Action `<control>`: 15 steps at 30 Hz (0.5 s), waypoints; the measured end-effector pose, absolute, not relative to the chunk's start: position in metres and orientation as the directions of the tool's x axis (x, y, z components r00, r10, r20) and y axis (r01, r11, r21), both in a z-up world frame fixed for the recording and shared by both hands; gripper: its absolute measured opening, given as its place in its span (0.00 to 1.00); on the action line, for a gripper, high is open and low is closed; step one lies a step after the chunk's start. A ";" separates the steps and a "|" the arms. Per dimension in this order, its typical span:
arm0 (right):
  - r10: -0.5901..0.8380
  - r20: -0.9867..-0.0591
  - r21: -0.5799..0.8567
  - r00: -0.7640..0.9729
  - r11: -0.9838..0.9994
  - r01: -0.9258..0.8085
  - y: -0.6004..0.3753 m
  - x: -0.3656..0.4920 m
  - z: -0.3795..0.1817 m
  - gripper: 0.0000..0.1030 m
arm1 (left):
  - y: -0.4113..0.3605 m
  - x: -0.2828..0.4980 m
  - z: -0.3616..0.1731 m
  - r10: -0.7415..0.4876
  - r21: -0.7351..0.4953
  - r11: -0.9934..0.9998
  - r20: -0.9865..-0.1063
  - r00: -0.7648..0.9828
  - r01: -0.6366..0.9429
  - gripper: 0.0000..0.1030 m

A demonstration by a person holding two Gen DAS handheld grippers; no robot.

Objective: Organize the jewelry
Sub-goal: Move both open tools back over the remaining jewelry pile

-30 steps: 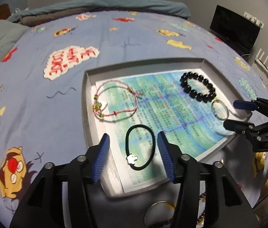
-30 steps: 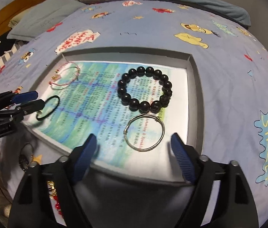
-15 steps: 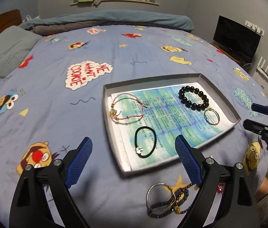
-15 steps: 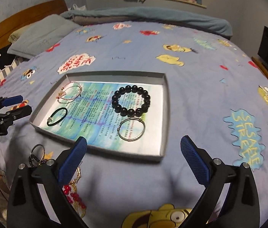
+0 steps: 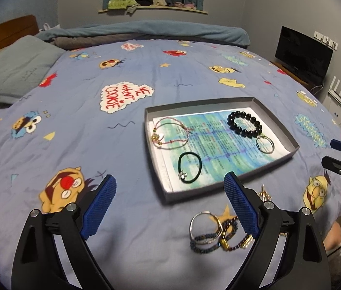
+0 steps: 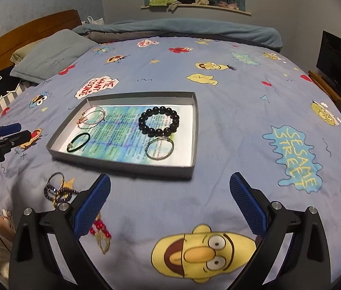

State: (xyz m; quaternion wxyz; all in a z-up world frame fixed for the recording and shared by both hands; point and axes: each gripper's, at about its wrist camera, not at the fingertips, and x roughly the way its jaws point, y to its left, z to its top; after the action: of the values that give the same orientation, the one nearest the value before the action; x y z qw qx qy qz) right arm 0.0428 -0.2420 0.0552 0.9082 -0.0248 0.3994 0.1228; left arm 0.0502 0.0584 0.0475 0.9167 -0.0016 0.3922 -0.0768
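Left wrist view: left gripper point(image 5: 170, 201) low in frame, jaws spread wide, empty, above the blue cartoon bedspread point(image 5: 78, 111). Right of centre, a grey tray point(image 5: 150, 130) lined with printed paper, holding a pink cord bracelet point(image 5: 170, 134), black hair tie point(image 5: 189, 166), black bead bracelet point(image 5: 244, 123) and thin silver bangle point(image 5: 264, 144). Just below the tray, lower right, a tangled jewelry pile point(image 5: 215, 232) loose on the bedspread.

Right wrist view: right gripper point(image 6: 170, 198) likewise wide apart, empty, tray at centre, pile at lower left.
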 end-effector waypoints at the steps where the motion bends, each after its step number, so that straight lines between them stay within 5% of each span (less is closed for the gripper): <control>1: 0.204 -0.728 0.051 0.655 0.968 -0.244 -0.242 0.039 0.057 0.95 | 0.060 0.048 0.048 -0.140 -0.063 0.988 -0.718 0.681 0.138 0.88; 15: 0.205 -0.717 0.028 0.666 0.964 -0.266 -0.237 0.004 0.045 0.95 | 0.066 0.013 0.033 -0.121 -0.048 0.991 -0.730 0.672 0.127 0.88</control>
State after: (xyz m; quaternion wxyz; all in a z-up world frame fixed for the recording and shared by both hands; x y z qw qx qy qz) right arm 0.0038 -0.2372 0.0450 0.9118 -0.0395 0.3877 0.1292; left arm 0.0134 0.0658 0.0333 0.9144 0.0033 0.3990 -0.0678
